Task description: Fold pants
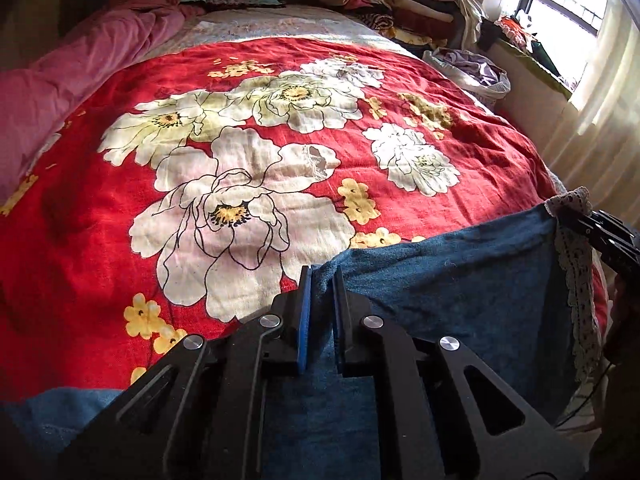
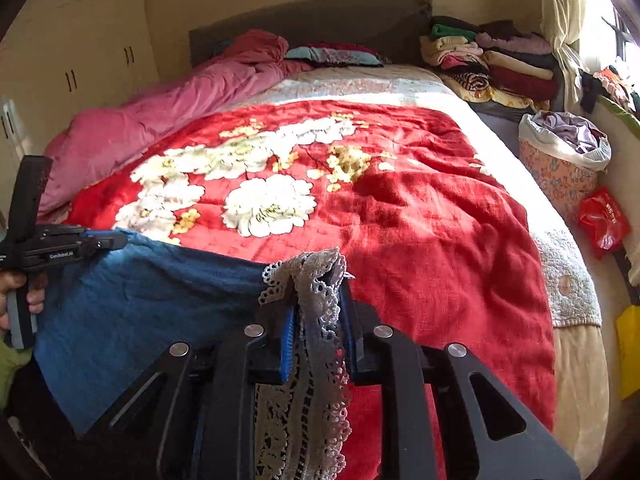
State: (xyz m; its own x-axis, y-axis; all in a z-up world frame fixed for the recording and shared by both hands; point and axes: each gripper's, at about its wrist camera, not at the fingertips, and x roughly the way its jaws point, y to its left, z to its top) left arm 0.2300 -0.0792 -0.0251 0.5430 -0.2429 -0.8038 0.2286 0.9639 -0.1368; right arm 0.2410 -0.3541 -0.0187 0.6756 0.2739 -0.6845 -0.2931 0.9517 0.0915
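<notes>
A: Item one, the task piece?

B: Blue denim pants with white lace trim (image 1: 460,280), lower right of the left wrist view, stretched over the near edge of the red bedspread printed with white and yellow flowers (image 1: 248,152). In the right wrist view the denim fills the lower left.

A: Left gripper?

B: Left gripper (image 1: 322,312), bottom centre of its own view, blue pads closed on a fold of the denim edge. In the right wrist view it enters from the left, held by a hand (image 2: 16,292).

A: Right gripper?

B: Right gripper (image 2: 318,328), bottom centre of its view, clamped on the bunched lace trim, which hangs down between the pads. In the left wrist view it shows at the right edge, at the lace corner.

A: Surroundings?

B: Pink rumpled quilt (image 2: 168,120), upper left; stack of folded clothes (image 2: 492,64), upper right; flowered fabric basket holding lilac cloth (image 2: 560,160), right.
</notes>
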